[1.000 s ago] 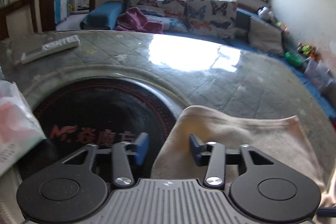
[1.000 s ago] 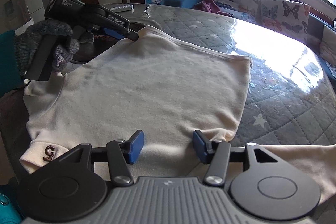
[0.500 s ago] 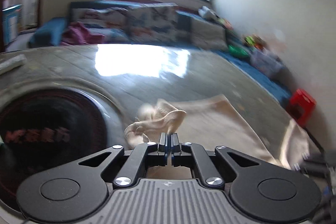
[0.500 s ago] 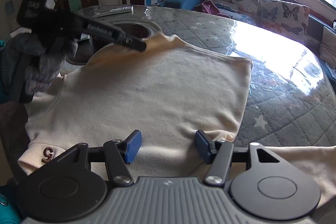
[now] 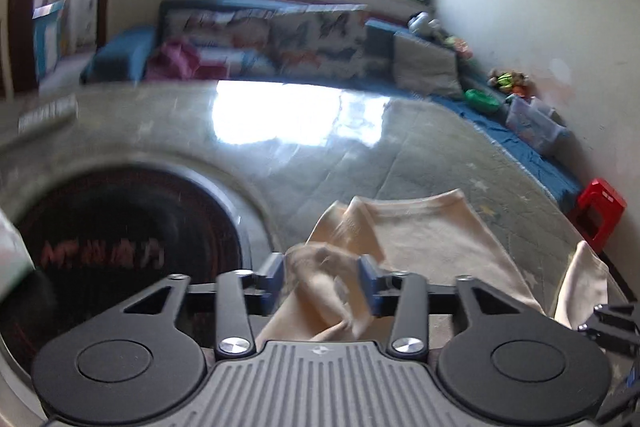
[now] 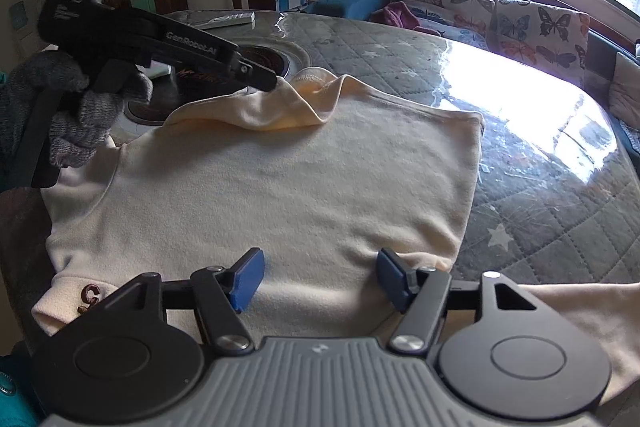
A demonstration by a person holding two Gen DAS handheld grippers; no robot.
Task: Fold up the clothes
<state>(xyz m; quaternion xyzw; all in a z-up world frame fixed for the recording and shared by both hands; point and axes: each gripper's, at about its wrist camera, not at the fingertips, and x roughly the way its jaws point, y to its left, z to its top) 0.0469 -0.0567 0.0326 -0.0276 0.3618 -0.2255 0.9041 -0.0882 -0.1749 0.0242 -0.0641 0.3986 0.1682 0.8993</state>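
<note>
Counter with a quilted grey cover is overlaid by a cream sweater, spread flat. A bunched far corner of it is seen between the parted pads of the left gripper. The right gripper is spread above the near edge.

- A counter with a grey quilted, star-printed cover under glossy film, catching window glare.
- A round black cooktop with red lettering, set into the counter.
- A remote control at the counter's far edge.
- A blue sofa with butterfly cushions and a magenta cloth.
- A red stool by the wall.
</note>
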